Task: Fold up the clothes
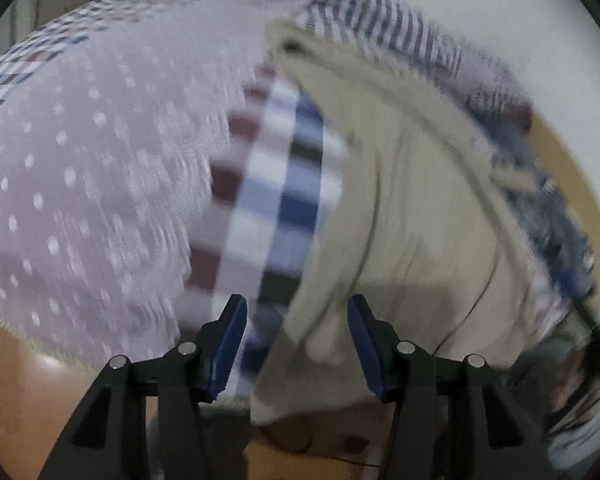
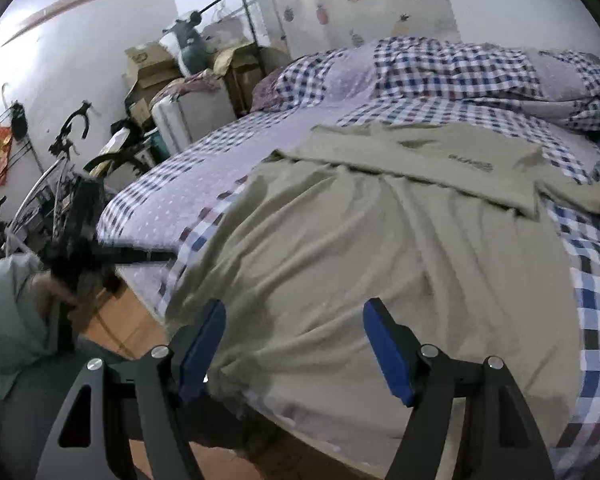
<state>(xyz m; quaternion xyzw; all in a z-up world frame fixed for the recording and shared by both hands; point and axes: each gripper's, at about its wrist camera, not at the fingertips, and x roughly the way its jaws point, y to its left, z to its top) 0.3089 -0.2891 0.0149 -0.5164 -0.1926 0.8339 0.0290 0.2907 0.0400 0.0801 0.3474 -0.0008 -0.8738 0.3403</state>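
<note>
One khaki T-shirt (image 2: pixel 380 248) is seen spread across the centre of the right wrist frame on one checked bedsheet (image 2: pixel 596 280), with the right gripper (image 2: pixel 294 344) gaping wide and empty at its hem, whereas only the blurred left wrist view shows the left gripper (image 1: pixel 296 344), also spread wide, holding nothing.
</note>
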